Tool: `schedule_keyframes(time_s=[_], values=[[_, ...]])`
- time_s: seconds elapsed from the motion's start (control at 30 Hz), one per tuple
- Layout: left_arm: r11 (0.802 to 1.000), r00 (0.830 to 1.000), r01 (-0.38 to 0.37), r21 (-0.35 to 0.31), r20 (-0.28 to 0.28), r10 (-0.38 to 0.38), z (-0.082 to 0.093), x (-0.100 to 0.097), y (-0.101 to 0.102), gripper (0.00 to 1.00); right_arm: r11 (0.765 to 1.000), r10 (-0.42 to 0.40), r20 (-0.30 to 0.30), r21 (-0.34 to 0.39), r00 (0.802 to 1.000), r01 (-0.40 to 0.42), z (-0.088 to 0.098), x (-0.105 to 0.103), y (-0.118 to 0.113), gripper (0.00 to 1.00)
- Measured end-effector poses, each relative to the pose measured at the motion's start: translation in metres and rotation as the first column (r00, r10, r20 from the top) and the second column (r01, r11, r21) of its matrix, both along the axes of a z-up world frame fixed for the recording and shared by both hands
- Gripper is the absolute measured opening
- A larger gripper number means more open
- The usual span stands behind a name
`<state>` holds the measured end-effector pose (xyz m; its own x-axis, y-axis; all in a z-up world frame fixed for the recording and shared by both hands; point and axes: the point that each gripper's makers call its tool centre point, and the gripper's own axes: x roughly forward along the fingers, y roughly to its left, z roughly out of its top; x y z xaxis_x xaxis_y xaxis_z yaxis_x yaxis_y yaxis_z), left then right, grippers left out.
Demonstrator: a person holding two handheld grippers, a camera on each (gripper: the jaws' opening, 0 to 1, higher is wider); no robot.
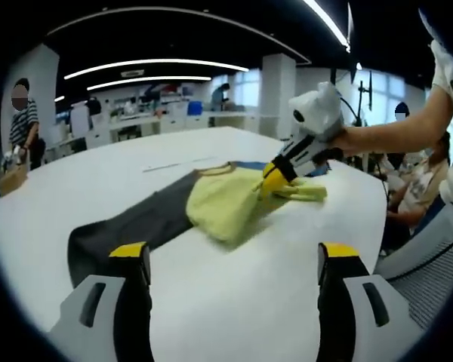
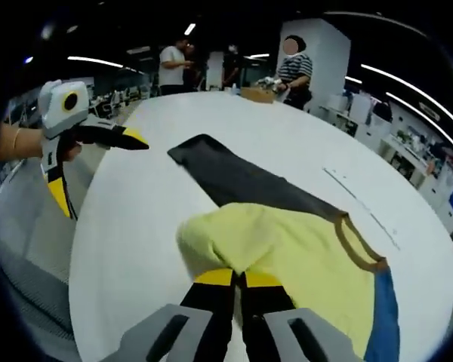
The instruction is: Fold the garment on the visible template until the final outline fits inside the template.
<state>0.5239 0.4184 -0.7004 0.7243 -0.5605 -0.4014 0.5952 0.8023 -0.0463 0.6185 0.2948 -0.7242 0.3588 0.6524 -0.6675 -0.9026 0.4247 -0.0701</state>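
The big white counter point(image 1: 211, 302) carries everything here. Across it lies a long dark sheet point(image 1: 128, 226), which I take to be the template, running as a strip from one end out toward the far side. The yellow garment point(image 1: 226, 200) sits bunched over one end of that strip, its brown-trimmed neckline point(image 2: 362, 245) and a blue part point(image 2: 385, 317) on the side away from the dark sheet's free end.

What the coming fold turns on: the garment's loose bulk lies directly ahead of the right tool point(image 2: 238, 279), with the template's long axis stretching away beyond it. The right tool is clenched on a pinch of yellow cloth at the garment's near edge, so it is plainly the nearer one. The left tool point(image 1: 234, 260) hangs released, jaws well apart, back from the counter's edge and well clear of the cloth, with the free end of the dark sheet just ahead of it.

Hard to make out: how much of the template lies under the yellow heap, and whether the garment's sleeves are tucked beneath. The blue part is cut off at the edge of the right gripper view. People stand at the far desks, too small to matter.
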Motion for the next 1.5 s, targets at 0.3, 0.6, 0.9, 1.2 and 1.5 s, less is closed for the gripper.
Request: schedule_keyframes(time_s=[0.3,0.6,0.9,1.2,1.5], values=[[1.0,1.0,-0.007,-0.002,-0.012,0.007,-0.005,-0.002,0.004,0.86,0.997,-0.066,-0.018,0.043,0.998,0.067,0.02,0.034,-0.007,0.0],[1.0,1.0,-0.006,-0.006,-0.016,0.006,-0.004,-0.001,0.002,0.85,0.991,-0.124,-0.04,0.054,0.991,0.126,0.02,0.066,-0.016,0.0],[1.0,1.0,0.001,-0.011,-0.029,-0.001,-0.007,-0.001,-0.002,0.81,0.974,-0.22,-0.074,0.043,0.973,0.223,0.004,0.097,-0.031,0.0],[1.0,0.999,0.013,-0.019,-0.047,-0.013,-0.011,0.001,-0.003,0.78,0.932,-0.35,-0.165,0.035,0.922,0.36,-0.026,0.122,-0.044,0.0],[0.999,0.998,0.023,-0.029,-0.063,-0.024,-0.015,0.007,-0.007,0.73,0.918,-0.392,-0.213,-0.029,0.895,0.396,-0.058,0.126,-0.052,0.0]])
